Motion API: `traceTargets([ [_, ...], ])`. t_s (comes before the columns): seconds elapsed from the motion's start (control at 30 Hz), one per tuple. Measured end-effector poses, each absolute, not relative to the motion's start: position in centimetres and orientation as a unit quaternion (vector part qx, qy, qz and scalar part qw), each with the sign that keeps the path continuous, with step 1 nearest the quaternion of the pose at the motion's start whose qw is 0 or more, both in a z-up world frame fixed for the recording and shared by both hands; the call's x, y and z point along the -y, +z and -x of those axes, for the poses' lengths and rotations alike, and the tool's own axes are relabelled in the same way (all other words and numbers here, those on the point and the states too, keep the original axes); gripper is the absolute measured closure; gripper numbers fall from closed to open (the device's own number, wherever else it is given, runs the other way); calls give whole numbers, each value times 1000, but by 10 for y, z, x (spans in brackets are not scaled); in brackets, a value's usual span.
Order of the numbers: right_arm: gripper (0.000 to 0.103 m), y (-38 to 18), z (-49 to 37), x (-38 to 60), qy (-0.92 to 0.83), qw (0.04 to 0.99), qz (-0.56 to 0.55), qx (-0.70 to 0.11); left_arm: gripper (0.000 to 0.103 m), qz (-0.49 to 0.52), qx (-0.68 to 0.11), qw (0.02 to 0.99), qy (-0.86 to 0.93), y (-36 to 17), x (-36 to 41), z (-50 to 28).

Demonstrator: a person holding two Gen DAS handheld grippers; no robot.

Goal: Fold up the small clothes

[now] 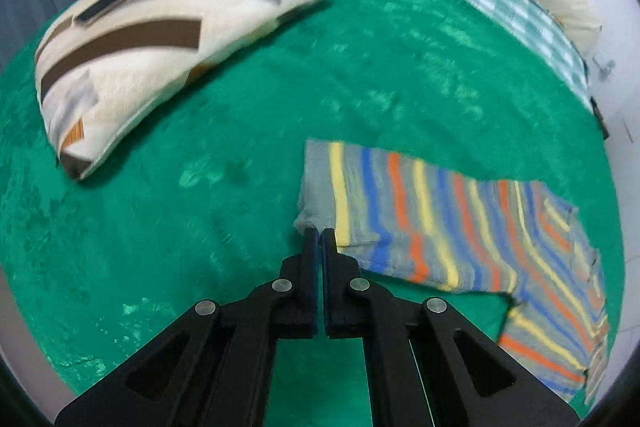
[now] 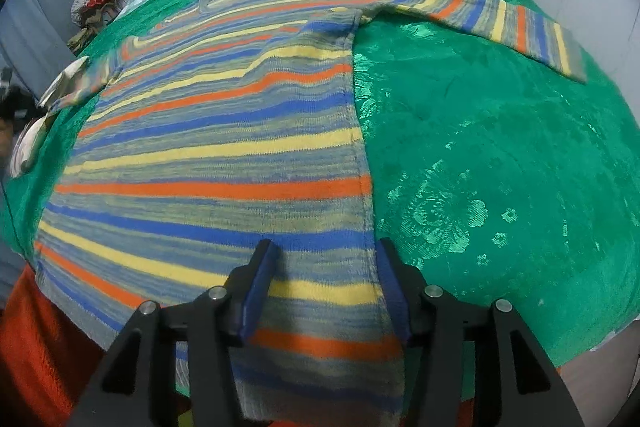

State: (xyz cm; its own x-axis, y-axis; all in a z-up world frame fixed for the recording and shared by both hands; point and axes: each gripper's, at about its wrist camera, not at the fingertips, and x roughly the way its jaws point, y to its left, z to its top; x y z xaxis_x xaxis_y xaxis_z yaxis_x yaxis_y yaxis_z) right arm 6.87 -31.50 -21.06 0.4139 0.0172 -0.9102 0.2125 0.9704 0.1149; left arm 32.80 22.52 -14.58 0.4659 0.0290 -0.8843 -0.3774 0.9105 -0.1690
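Left wrist: left claw (image 1: 319, 233) clamped on striped sweater (image 1: 440, 219) cuff; right claw (image 2: 326, 255) open astride sweater's side edge, green bedspread (image 2: 500, 147) beneath.

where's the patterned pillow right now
In the left wrist view the patterned pillow lies at upper left on the green blanket, apart from the striped sweater at lower right.

left gripper (image 1: 318, 233): jaws closed, angled down | right gripper (image 2: 326, 259): jaws apart, angled down
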Motion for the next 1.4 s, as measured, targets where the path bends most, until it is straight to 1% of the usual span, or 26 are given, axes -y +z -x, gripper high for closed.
traceTargets([
  [0.23,49,-211,-67,313,-64,836,-103,-536,103,182,-513,825,149,-171,-226,-321],
  [0.43,49,-212,-68,309,-72,835,-93,-538,103,192,-522,810,187,-195,-252,-311],
  [0.53,48,-213,-70,309,-77,833,-91,-541,102,167,-521,820,168,-188,-252,-304],
  [0.57,48,-213,-70,308,-77,832,-91,-542,99,156,-519,824,164,-183,-249,-299],
  [0.6,45,-212,-70,308,-77,831,-92,-543,85,147,-515,830,157,-177,-246,-292],
  [0.63,39,-211,-71,309,-74,830,-95,-544,75,140,-510,838,136,-169,-241,-281],
  [0.67,36,-210,-71,310,-66,829,-102,-546,57,132,-507,844,117,-164,-234,-271],
  [0.7,35,-207,-71,312,-58,826,-109,-550,46,118,-504,852,86,-155,-223,-252],
  [0.77,35,-194,-66,322,-54,825,-122,-549,40,101,-512,853,22,-149,-202,-223],
  [0.8,35,-183,-60,332,-58,829,-130,-541,39,98,-526,845,-27,-149,-188,-205],
  [0.87,34,-168,-49,351,-62,833,-147,-530,39,89,-556,817,-123,-153,-155,-169],
  [0.97,34,-161,-35,373,-26,811,-187,-554,38,27,-581,793,-179,-167,-108,-128],
  [1.03,34,-164,-28,375,2,795,-207,-570,38,-1,-595,784,-178,-182,-89,-114],
  [1.1,35,-172,-24,369,19,784,-210,-585,41,-30,-600,783,-162,-190,-76,-107],
  [1.13,36,-178,-23,365,23,779,-207,-592,46,-41,-598,785,-156,-190,-71,-104],
  [1.17,38,-186,-23,362,25,773,-203,-601,60,-41,-598,785,-159,-189,-69,-103],
  [1.2,43,-193,-23,358,27,768,-198,-609,85,-37,-601,780,-167,-188,-65,-101],
  [1.23,53,-200,-23,353,35,763,-194,-616,99,-36,-609,771,-181,-189,-61,-100],
  [1.27,62,-204,-24,348,50,757,-192,-623,99,-45,-613,766,-189,-190,-57,-99],
  [1.3,92,-207,-24,342,63,753,-189,-627,99,-65,-608,769,-187,-190,-53,-98],
  [1.33,97,-210,-23,338,64,751,-184,-631,100,-77,-605,770,-188,-190,-50,-96],
  [1.4,97,-210,-19,339,58,745,-191,-637,101,-67,-614,765,-183,-189,-54,-96],
])
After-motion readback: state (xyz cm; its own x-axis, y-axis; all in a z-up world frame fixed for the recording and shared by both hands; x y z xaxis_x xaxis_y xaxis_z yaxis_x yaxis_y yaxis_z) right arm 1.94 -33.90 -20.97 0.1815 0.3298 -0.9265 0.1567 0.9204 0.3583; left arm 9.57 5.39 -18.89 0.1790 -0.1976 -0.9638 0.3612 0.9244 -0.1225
